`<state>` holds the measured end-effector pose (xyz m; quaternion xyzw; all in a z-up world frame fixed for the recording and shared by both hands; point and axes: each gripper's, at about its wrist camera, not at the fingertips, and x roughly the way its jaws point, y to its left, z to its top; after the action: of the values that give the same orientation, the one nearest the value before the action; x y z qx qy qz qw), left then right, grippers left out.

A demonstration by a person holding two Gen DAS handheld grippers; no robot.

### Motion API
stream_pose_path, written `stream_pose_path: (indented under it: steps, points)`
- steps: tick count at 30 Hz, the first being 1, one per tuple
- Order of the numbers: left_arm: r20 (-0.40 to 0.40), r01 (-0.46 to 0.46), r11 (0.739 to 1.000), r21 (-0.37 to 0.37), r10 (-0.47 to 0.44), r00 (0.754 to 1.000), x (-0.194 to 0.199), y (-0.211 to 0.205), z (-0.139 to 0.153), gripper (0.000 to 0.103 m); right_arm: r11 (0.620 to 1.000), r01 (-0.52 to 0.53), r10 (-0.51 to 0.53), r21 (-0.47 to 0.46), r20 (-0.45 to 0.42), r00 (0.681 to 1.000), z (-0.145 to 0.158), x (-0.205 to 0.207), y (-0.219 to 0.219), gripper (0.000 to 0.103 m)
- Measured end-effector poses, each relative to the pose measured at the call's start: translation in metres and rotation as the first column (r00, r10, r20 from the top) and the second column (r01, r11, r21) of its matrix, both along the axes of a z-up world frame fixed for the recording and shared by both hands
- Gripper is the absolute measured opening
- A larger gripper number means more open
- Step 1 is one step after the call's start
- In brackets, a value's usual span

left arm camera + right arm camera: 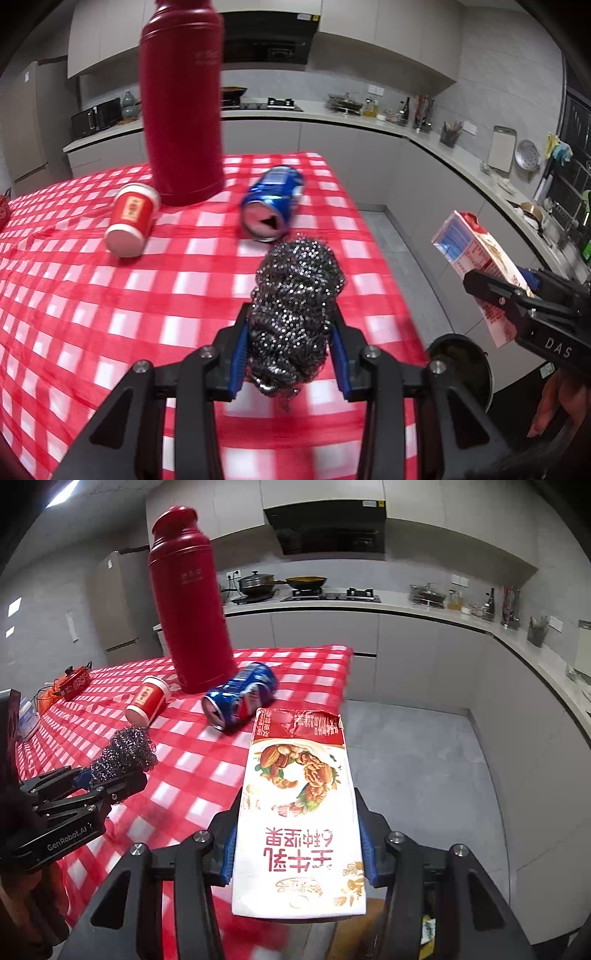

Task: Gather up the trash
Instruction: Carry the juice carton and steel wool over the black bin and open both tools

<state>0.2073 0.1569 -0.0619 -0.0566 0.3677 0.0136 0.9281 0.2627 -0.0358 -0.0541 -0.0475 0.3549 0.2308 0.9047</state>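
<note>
My left gripper (291,354) is shut on a steel wool scrubber (295,306), held above the red checked tablecloth (92,295) near its right edge. My right gripper (298,849) is shut on a white and red milk carton (299,812) with a torn top, held off the table's right side over the grey floor. The carton (476,258) and the right gripper (517,295) show at the right of the left wrist view. The scrubber (123,753) shows at the left of the right wrist view. A crushed blue can (273,203) and a small red paper cup (131,225) lie on the cloth.
A tall red thermos (181,107) stands behind the cup and can. A dark round bin (465,365) sits on the floor just right of the table, below the carton. Kitchen counters (461,158) run along the back and right walls. A person's hand (554,402) holds the right gripper.
</note>
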Motion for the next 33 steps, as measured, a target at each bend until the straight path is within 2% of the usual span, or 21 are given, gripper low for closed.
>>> stream_pose_path:
  steps: [17,33]
  points:
    - [0.015,0.099,0.995,0.005,-0.099,0.995,-0.004,-0.095,0.004,0.04,0.996,0.09,-0.09,0.007,0.015,0.996,0.005,-0.023,-0.102,0.053]
    - [0.001,0.241,0.97,-0.005,-0.241,0.97,0.009,-0.2,-0.006,0.04,0.977,0.212,-0.212,-0.004,0.013,0.977,-0.003,-0.034,-0.212,0.053]
